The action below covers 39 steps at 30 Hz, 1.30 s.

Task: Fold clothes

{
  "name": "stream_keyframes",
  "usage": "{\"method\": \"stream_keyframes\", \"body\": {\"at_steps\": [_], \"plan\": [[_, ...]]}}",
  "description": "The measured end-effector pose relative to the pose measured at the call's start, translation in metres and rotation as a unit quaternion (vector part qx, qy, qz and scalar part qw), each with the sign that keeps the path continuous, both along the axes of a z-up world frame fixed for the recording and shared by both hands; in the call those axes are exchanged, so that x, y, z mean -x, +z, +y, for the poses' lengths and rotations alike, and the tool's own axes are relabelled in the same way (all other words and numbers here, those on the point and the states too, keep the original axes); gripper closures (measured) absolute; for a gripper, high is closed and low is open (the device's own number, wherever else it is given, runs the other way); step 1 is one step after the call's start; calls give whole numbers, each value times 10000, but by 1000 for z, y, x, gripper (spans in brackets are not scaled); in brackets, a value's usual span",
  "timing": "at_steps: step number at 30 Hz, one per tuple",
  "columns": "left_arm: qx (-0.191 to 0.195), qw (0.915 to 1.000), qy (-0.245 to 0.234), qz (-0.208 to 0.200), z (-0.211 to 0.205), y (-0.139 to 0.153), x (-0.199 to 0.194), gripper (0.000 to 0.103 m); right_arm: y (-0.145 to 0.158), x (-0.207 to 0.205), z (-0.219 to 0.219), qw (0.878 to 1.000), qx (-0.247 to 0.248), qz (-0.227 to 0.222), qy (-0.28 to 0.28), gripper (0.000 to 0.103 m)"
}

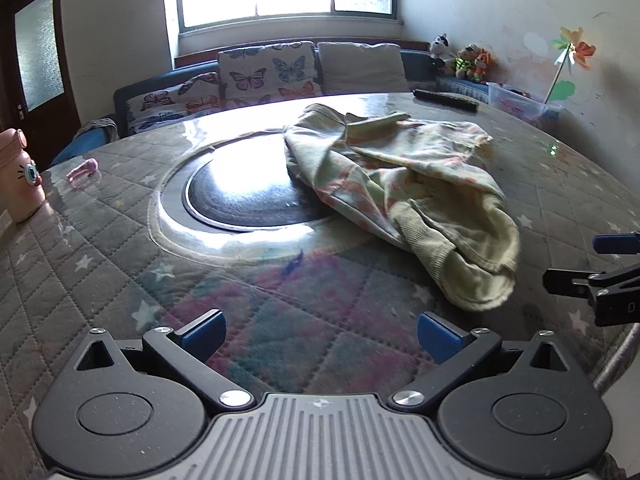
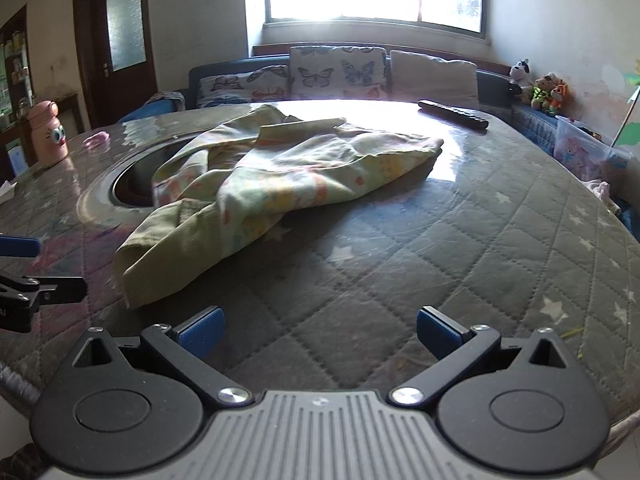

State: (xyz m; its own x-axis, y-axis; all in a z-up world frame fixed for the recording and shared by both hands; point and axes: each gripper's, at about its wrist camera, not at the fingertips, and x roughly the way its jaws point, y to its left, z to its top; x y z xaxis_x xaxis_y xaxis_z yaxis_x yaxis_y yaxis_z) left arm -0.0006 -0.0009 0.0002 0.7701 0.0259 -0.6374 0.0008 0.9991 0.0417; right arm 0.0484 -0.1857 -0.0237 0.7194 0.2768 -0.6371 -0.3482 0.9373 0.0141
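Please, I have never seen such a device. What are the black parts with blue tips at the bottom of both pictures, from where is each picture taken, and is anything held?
Each picture comes from a small camera mounted on a hand-held two-finger gripper, looking forward along its fingers. One shows the left gripper, the other the right gripper; the blue tips are their pads. Both stand wide open and hold nothing. On the quilted round table lies a crumpled pale yellow garment, partly over a dark round inset. Also there: a pink bottle and a black remote control. Behind is a sofa with butterfly cushions.
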Motion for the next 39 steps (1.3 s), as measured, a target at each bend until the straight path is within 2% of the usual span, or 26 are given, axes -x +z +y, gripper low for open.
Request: {"method": "stream_keyframes", "body": {"at_steps": [5,8,16,28,36,39], "plan": [[6,10000,39,71,-1,1,3,0,-1,9,8,9998,152,-103,18,0],[-3,10000,52,18,-16,-3,13,0,0,15,4,9999,-30,-9,133,0],[-88,9999,63,-36,-40,-16,18,0,-1,16,8,9997,-54,85,217,0],[-181,9998,88,-32,-57,-21,42,0,-1,19,10,9996,-64,93,261,0],[-216,9996,154,-70,-76,-21,87,0,-1,20,11,9995,-86,89,293,0],[-228,9996,153,-16,-84,-21,89,0,-1,21,12,9995,-91,85,304,0]]}}
